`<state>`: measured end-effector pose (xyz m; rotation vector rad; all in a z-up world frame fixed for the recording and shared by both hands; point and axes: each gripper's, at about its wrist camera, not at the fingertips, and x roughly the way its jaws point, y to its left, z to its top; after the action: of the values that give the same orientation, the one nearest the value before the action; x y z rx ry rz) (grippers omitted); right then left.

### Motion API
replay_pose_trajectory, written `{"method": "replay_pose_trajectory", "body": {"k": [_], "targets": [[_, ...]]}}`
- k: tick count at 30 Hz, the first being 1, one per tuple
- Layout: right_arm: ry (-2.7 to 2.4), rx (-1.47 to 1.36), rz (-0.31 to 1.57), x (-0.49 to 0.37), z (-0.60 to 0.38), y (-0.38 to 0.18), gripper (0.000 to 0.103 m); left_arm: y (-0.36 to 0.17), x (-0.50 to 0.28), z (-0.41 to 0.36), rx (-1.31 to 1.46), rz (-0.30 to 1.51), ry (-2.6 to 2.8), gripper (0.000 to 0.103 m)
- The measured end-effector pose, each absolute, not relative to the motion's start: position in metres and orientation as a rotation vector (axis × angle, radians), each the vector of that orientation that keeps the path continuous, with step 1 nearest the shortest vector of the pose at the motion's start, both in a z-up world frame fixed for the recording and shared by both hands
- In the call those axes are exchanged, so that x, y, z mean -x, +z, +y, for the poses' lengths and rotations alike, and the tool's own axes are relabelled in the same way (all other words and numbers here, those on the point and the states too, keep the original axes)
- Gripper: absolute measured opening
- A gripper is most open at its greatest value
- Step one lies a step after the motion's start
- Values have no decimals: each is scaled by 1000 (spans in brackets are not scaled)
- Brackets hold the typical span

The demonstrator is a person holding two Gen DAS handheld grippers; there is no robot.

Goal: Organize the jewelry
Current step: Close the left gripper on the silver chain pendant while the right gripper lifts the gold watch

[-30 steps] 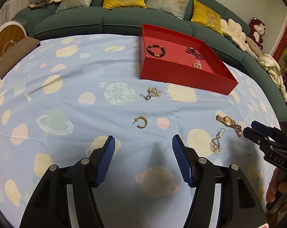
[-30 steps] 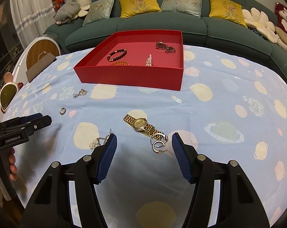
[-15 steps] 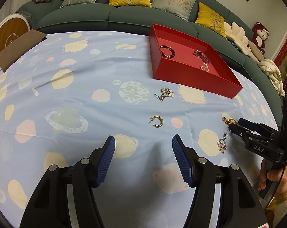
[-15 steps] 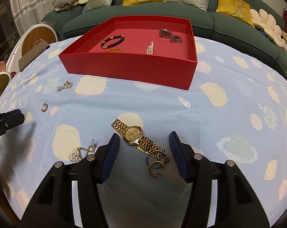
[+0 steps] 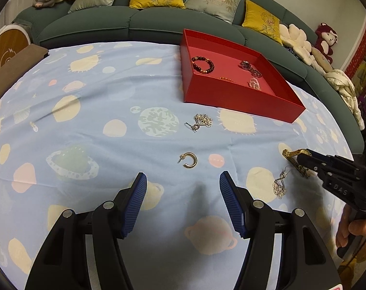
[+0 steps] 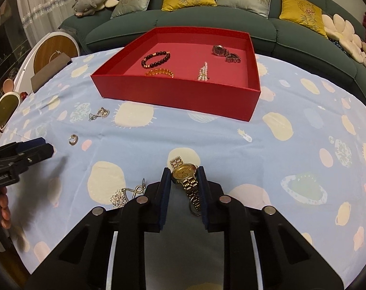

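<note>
A red tray [image 6: 183, 96] holds a dark bead bracelet [image 6: 155, 59], an amber bracelet, a pearl piece and a dark watch [image 6: 225, 53]. My right gripper [image 6: 184, 174] is shut on the gold watch [image 6: 184, 172], which lies on the blue cloth; it also shows in the left wrist view [image 5: 294, 162]. A gold hoop earring [image 6: 195, 207] lies under the watch band. My left gripper [image 5: 183, 181] is open and empty just before another gold hoop earring [image 5: 189, 160]. A silver drop earring [image 5: 279, 183] and a silver fan earring [image 5: 202, 120] lie loose on the cloth.
The round table carries a blue planet-print cloth [image 5: 86, 111]. A green sofa [image 5: 134, 21] with cushions curves behind it. A brown pouch [image 5: 13, 70] lies at the far left edge. A round wooden-faced object [image 6: 54, 53] stands off the table's left.
My right gripper moved forward and down and closed its jaws on the gold watch. My left gripper drew a little closer to the hoop earring and stays open.
</note>
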<state>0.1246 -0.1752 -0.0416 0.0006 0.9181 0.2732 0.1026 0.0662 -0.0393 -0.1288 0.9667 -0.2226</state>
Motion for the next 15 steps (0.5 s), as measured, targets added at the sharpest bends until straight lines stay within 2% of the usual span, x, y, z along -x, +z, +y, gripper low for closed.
{"method": "replay_pose_trajectory", "body": {"k": [15], "targets": [[288, -165, 822, -101, -214, 4, 21, -46, -148, 35, 87, 952, -208, 61]]}}
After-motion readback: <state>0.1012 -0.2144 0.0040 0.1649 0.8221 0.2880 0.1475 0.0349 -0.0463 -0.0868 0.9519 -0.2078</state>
